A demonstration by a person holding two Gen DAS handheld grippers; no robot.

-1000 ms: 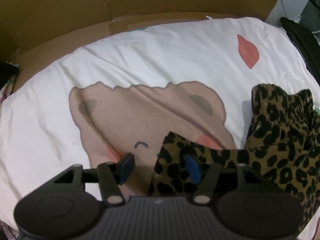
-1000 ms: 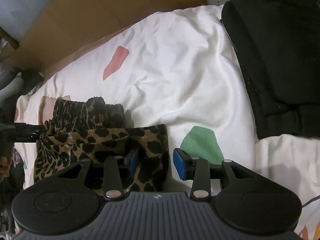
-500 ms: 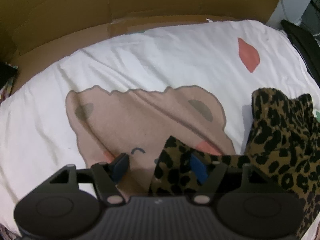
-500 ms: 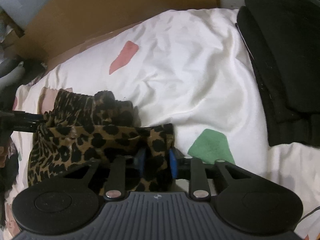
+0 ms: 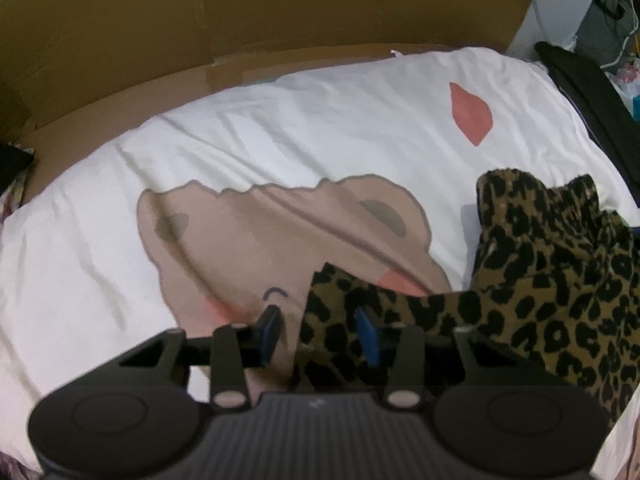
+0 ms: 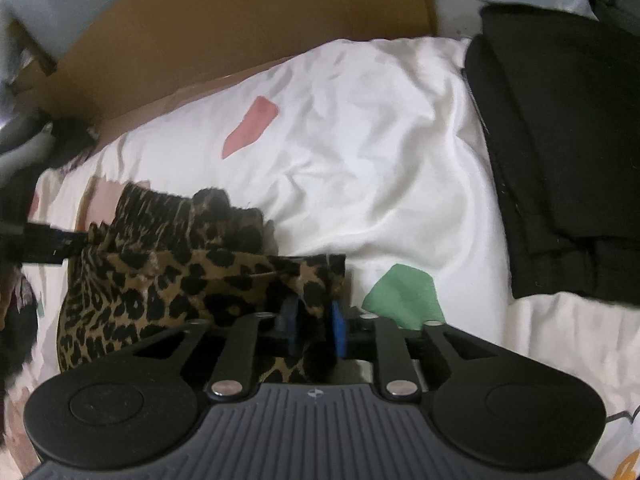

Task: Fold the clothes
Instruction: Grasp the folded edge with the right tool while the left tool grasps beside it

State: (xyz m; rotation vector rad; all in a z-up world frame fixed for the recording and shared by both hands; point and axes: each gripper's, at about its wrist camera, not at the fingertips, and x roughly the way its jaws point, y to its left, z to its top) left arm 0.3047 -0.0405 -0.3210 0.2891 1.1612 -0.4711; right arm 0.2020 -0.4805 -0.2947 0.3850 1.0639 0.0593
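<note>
A white, softly creased bed cover point(image 5: 280, 152) fills both views, printed with a flat tan bear face point(image 5: 280, 240), a coral leaf shape point(image 5: 470, 114) and a green patch point(image 6: 404, 298); brown cardboard point(image 5: 240, 20) stands stiff and smooth behind it. On the cover lies the leopard-print garment point(image 5: 540, 280) — thin, limp cloth, bunched into ridged folds at its far end, with one flat corner drawn out toward each tool.

The left gripper point(image 5: 320, 334) has its blue pads closing; a corner of the garment lies between them against the right-hand pad, while the other pad stands clear of the cloth. The right gripper point(image 6: 312, 328) has its pads close together with the garment's other corner pinched between them, the jaws easing slightly apart.

Only the right wrist view shows the stack of black folded clothing point(image 6: 560, 152) — thick, matte, square-edged — at the cover's right side; only the left wrist view shows the bear's whole face.
</note>
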